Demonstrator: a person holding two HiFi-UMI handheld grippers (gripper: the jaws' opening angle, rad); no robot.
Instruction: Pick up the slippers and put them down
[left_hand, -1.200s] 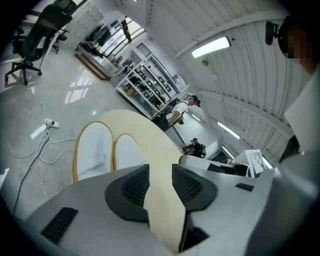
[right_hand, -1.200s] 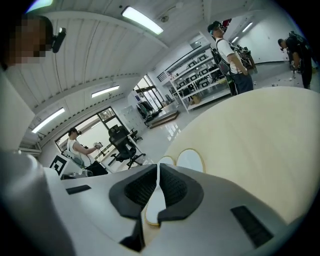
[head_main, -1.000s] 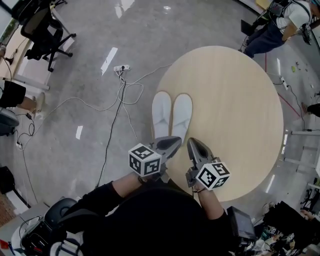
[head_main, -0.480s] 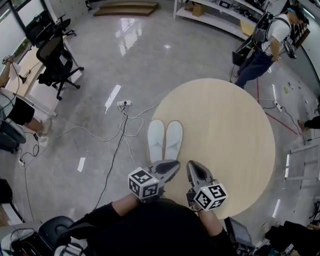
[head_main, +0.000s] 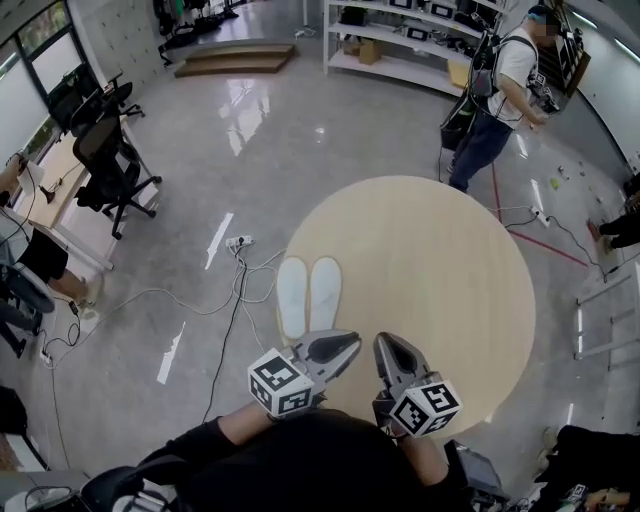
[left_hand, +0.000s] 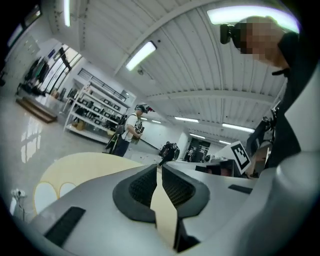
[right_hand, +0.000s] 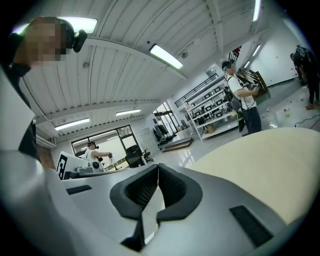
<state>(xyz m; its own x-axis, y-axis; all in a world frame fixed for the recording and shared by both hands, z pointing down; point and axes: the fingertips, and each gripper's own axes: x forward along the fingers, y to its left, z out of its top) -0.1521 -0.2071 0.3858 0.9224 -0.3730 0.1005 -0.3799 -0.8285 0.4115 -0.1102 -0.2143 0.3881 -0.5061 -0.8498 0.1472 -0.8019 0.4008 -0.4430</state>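
A grey polished floor (head_main: 200, 120) spread all round the round, pale wooden table (head_main: 440, 270). Beyond the table's far edge stood white shelving (head_main: 400, 40). Between the shelving and the table, just off the far rim, stood a person in a white top (head_main: 495, 90). Well to the table's left sat a black office chair (head_main: 105, 160).

The pair of white slippers (head_main: 308, 293) lay flat on the table close to its left rim, long sides together, and neither tong touched them. At the table's near edge, just short of the slippers' near ends, the left gripper (head_main: 345, 343) was clenched with nothing between its jaws. The right gripper (head_main: 388, 345), beside it over the same edge, was likewise clenched and empty. Off the table's left rim, a small white power strip (head_main: 238, 241) lay on the floor.
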